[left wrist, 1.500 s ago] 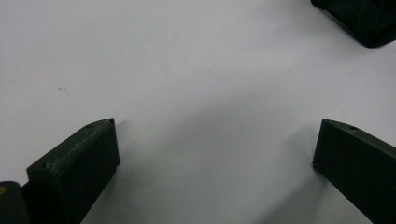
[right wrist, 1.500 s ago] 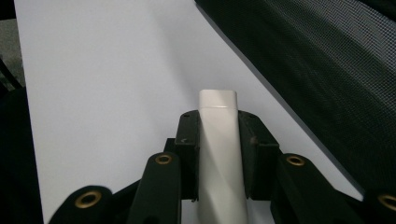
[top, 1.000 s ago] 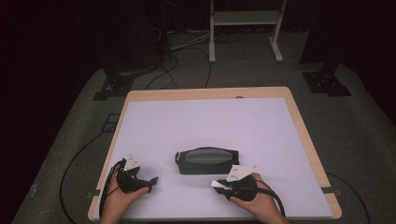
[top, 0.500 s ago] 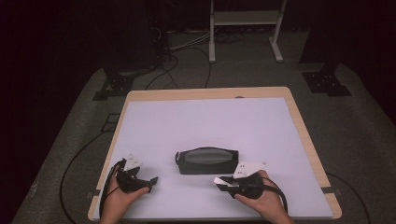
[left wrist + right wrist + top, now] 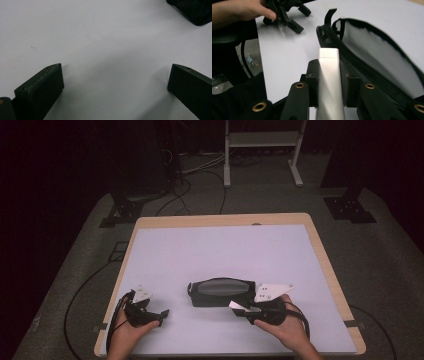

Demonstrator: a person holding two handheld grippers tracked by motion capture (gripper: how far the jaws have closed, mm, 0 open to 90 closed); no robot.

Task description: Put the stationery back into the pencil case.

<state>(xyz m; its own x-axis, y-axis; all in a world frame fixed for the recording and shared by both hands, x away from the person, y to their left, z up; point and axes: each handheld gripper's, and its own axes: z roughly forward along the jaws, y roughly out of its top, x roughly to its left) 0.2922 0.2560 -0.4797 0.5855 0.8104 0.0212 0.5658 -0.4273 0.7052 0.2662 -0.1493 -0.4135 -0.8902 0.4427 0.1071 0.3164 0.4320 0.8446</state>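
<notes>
The table (image 5: 165, 250), a white top with a pale wooden rim, takes up the middle of the high view. On it lies the pouch (image 5: 220, 291), dark and mesh-sided with a zip around its edge, flat on the white surface a little toward six o'clock from the table's centre; in my right gripper view its mesh wall (image 5: 374, 52) runs from twelve o'clock down to four o'clock, just beside my jaws. My right gripper (image 5: 243, 307) sits at the pouch's five o'clock corner, held off the surface, its jaws clamped on a white bar (image 5: 329, 82), a flat, narrow piece that sticks out past the pads toward twelve o'clock; whether the bar's tip touches the pouch I cannot tell. My left gripper (image 5: 159, 316) rests at about eight o'clock on the table, well apart from the pouch, its jaws wide apart over bare white surface, nothing between them, with a corner of the pouch at one o'clock in my left gripper view.
</notes>
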